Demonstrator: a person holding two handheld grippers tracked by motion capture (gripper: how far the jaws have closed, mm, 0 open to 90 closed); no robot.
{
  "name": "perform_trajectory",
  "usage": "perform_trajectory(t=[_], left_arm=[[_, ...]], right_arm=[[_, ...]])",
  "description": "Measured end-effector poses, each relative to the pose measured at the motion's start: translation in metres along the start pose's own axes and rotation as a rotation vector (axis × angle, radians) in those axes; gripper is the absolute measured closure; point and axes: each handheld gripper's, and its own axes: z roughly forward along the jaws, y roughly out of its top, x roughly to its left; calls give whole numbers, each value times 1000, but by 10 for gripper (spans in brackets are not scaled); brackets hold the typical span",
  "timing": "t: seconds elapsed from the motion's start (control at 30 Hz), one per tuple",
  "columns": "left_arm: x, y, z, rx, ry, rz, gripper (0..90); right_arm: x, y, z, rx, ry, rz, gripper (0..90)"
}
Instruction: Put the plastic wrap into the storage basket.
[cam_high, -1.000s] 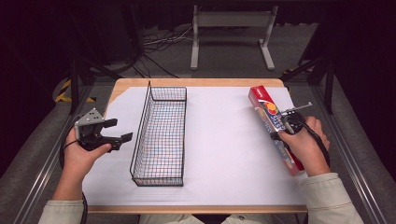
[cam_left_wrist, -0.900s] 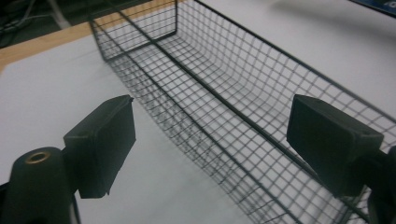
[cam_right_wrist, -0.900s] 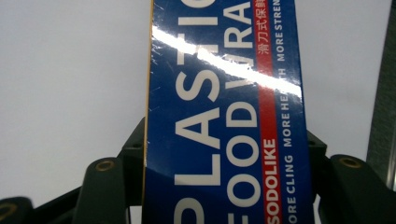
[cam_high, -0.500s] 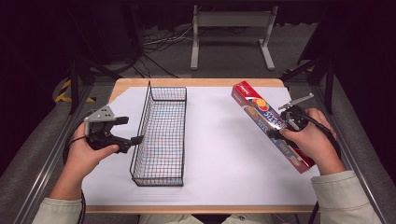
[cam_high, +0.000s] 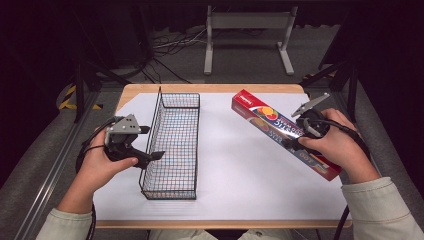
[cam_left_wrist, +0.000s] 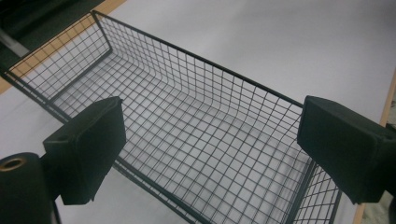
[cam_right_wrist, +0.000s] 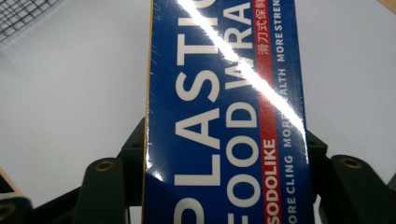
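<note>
A black wire basket stands left of centre on the white table cover, long side running away from me. My left gripper sits open at its near left wall; in the left gripper view the gripper has its pads wide apart, with the basket beyond them, empty. A long red and blue plastic food wrap box is held tilted above the table's right side, my right gripper shut across its middle. The right gripper view shows the box clamped in that gripper.
The white sheet covers a wooden table. A metal stand and cables lie on the dark floor beyond the far edge. Dark frame rails run along the left side.
My right gripper has lifted the wrap box off the table's right edge and carried it left, turning it. My left gripper has moved right, up to the basket's left wall.
</note>
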Motion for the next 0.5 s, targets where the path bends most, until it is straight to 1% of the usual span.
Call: perform_trajectory(t=[0.07,0.13,0.23,0.33,0.37,0.4,0.5], left_arm=[[-1,2,0,2,-3,6,87],[-2,6,0,4,-9,11,86],[-5,10,1,3,-24,26,86],[-7,14,3,10,-29,40,85],[-7,14,3,10,-29,40,84],[-8,17,4,15,-36,52,84],[-10,21,5,21,-48,68,83]], right_arm=[[1,2,-1,-1,8,-9,410],[4,5,-3,-6,14,-41,409],[7,10,-6,2,35,-72,408],[11,17,-7,18,51,-140,408],[11,17,-7,18,51,-140,408],[14,21,-7,23,69,-174,408],[17,25,-8,19,93,-212,407]])
